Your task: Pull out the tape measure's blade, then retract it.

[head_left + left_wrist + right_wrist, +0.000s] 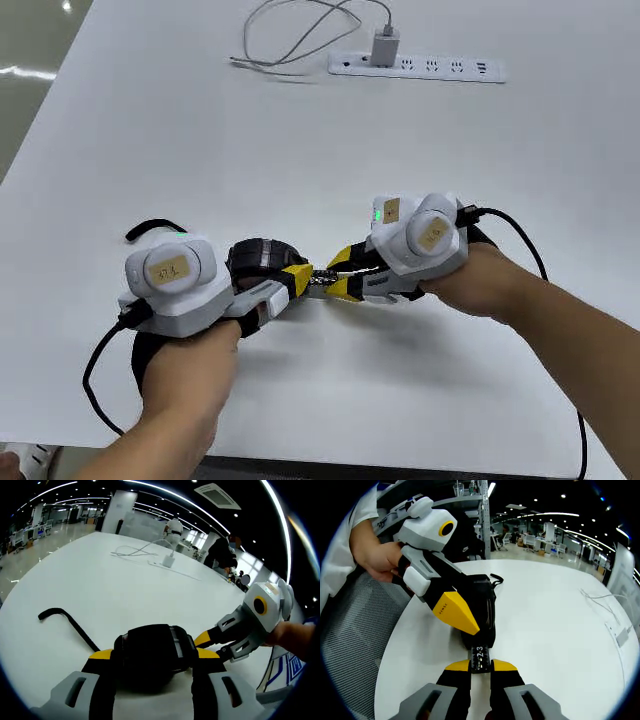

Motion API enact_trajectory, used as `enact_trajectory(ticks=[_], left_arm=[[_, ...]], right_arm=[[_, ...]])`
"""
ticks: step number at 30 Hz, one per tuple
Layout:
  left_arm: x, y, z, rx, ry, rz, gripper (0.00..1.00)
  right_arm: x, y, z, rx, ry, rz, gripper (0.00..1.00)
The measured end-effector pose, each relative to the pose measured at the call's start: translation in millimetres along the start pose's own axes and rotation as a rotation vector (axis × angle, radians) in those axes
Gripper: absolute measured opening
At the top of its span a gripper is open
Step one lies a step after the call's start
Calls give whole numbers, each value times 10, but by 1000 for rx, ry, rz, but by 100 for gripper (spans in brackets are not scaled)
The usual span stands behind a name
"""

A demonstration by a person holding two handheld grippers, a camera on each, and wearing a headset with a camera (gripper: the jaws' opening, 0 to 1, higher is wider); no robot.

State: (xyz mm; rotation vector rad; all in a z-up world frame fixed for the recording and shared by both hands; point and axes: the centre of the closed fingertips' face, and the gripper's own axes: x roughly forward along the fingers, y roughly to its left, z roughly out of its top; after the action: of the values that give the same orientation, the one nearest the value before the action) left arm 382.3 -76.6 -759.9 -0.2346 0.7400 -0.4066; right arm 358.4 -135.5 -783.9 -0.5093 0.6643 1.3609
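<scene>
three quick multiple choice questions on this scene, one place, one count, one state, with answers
1. Where does the power strip lie?
A) on the table's far side, away from the person
B) between the person's hands
C) hanging off the edge

2. How many chargers are plugged into it?
A) none
B) one
C) three

3. What is the right gripper doing?
A) open, hovering
B) shut on a cable
C) shut on the blade

1 A: the head view shows it near the far edge.
2 B: one white charger sits in it.
3 C: its fingers pinch the blade beside the tape measure held by the left gripper.
</scene>
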Motion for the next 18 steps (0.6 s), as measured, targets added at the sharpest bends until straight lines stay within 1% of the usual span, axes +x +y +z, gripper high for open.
enact_trajectory(ticks=[6, 16, 18], left_arm=[[-1, 0, 0, 1, 2, 0, 57], [-6, -11, -2, -3, 3, 1, 57], [-2, -12, -4, 2, 4, 2, 57]], right_arm=[[66, 9, 56, -4, -6, 7, 10], [122, 8, 102, 0, -16, 9, 10], [122, 9, 100, -5, -11, 10, 10]])
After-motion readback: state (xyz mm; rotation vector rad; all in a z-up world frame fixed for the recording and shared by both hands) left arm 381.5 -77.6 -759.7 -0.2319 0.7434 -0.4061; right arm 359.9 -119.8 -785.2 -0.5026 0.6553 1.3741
